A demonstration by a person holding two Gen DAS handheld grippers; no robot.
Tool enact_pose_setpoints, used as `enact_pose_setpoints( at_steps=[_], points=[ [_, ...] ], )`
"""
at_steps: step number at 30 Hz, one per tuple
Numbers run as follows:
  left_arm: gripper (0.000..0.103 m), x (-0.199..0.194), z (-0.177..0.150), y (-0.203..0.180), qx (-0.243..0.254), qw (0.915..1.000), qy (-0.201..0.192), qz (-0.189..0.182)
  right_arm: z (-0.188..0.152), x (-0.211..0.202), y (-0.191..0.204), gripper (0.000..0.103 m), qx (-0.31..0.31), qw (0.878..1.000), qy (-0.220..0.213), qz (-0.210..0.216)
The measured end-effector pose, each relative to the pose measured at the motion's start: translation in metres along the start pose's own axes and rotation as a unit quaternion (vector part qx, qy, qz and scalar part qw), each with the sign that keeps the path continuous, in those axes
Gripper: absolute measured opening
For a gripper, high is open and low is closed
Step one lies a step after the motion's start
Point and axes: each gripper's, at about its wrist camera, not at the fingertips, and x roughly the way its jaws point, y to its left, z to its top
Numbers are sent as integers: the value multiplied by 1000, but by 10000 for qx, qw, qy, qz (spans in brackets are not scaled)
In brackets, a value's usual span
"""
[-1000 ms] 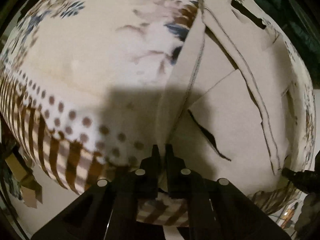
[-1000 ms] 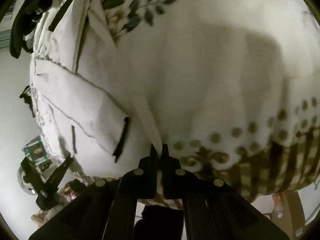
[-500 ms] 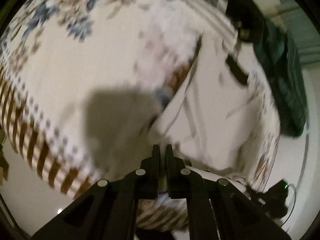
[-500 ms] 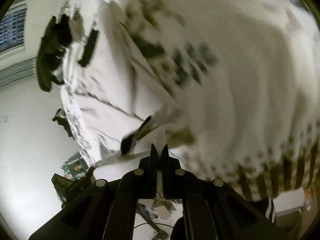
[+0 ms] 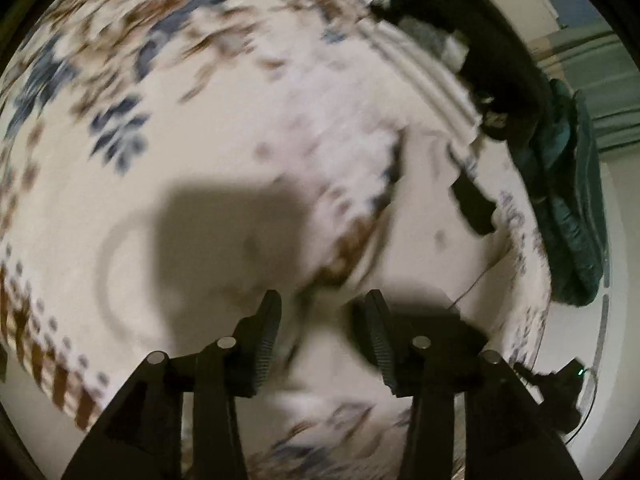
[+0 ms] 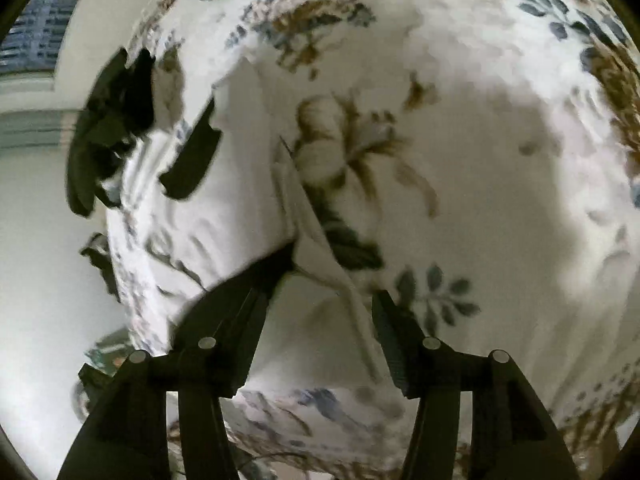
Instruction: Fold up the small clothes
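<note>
- A floral bedspread point(image 6: 480, 160) in cream, blue and brown covers the bed.
- A dark green quilted bundle point(image 5: 572, 216) lies at the bed's edge.
- Pale floor point(image 6: 36, 260) beside the bed.
- A window with blinds point(image 6: 36, 36) shows at upper left.
- Hard shadows fall across the bedspread.

Matt floral cloth bedspread point(image 6: 500, 168), pale matt garment fabric point(image 5: 432, 248), ribbed black plastic jaws

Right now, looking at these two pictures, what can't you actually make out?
- Left view: the pale garment is smeared by motion blur; its shape and folds are unreadable.
- Left view: the dark clothes at the far edge blur together; what they are is unclear.
- Right view: the garment's near part is hidden behind the right gripper, whose jaws are opening.
- Both views: the floral cloth runs off the picture.
</note>
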Motion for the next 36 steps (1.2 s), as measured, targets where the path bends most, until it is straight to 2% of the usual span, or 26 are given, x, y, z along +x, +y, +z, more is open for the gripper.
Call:
enact_pose_setpoints(
  at_steps=[3, 6, 9, 11, 13, 15, 19, 20, 21, 23, 25, 26, 27, 29, 33, 35, 36],
  points=[
    [41, 5, -19, 13, 145, 9996, 239, 66, -7, 7, 5, 57, -452, 9978, 83, -478],
    [42, 21, -29, 10, 541, 9967, 535, 291, -10, 20, 19, 57, -1082, 9900, 262, -861],
    [42, 49, -27, -13, 1180, 9879, 818, 578, -5, 51, 44, 57, -1822, 9708, 657, -1414],
    [41, 63, -16, -31, 1503, 9824, 796, 765, 0, 67, 51, 56, -2016, 9653, 761, -1476],
    [41, 71, -2, -47, 1757, 9788, 605, 863, 11, 76, 55, 41, -1967, 9682, 713, -1374],
    [41, 76, 15, -55, 1758, 9786, 484, 954, 21, 77, 56, 7, -1781, 9728, 564, -1367],
    [41, 67, 30, -52, 1424, 9874, 409, 557, 37, 64, 53, 7, -1325, 9845, 317, -1108],
    [41, 65, 30, -50, 1385, 9883, 422, 471, 40, 62, 52, 11, -1266, 9855, 303, -1089],
    [42, 63, 28, -48, 1364, 9889, 444, 387, 42, 63, 51, 21, -1231, 9855, 361, -1113],
    [42, 64, 25, -44, 1345, 9891, 509, 303, 44, 71, 44, 25, -1183, 9851, 584, -1102],
    [42, 67, 23, -42, 1334, 9892, 549, 266, 43, 78, 38, 23, -1063, 9866, 801, -939],
    [42, 67, 21, -41, 1321, 9893, 553, 277, 42, 77, 39, 5, -1096, 9869, 701, -950],
    [42, 70, 24, -44, 1312, 9894, 543, 288, 40, 74, 40, 0, -1167, 9864, 539, -1024],
    [42, 70, 24, -45, 1321, 9896, 501, 278, 34, 60, 49, 0, -1218, 9876, 107, -989],
    [42, 71, 26, -51, 1347, 9897, 423, 258, 42, 19, 48, 0, -839, 9905, -671, -861],
    [42, 70, 26, -51, 1356, 9896, 417, 255, 50, 18, 41, 1, -636, 9954, -422, -582],
    [42, 69, 25, -50, 1345, 9897, 415, 256, 54, 24, 38, 7, -576, 9969, -126, -518]
  ],
)
